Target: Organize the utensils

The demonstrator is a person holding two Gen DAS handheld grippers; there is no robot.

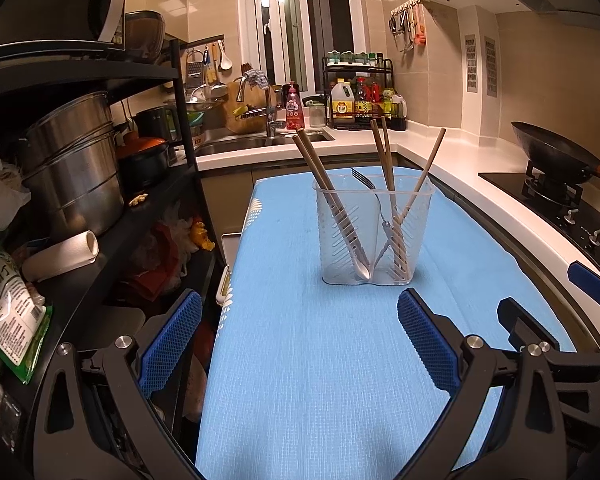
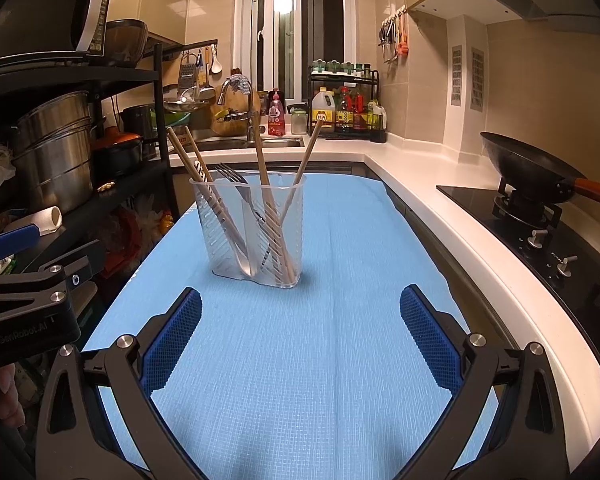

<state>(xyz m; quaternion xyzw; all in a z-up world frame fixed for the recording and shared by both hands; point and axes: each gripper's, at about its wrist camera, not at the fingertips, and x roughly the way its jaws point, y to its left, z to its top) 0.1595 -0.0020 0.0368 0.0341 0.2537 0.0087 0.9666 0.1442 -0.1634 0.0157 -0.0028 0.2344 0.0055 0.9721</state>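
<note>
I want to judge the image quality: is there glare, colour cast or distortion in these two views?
Left wrist view: warm dim light, small window reflection, strong fisheye bending of the counter edge. Right wrist view: brighter lamp glare in the window, same bending, dark corners; the clear utensil holder stays sharp.

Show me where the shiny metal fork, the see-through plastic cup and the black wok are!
Shiny metal fork (image 2: 230,172), right wrist view, on its tines.
See-through plastic utensil cup (image 1: 418,236), left wrist view, on its right wall.
Black wok (image 2: 520,164), right wrist view, on its bowl.
</note>
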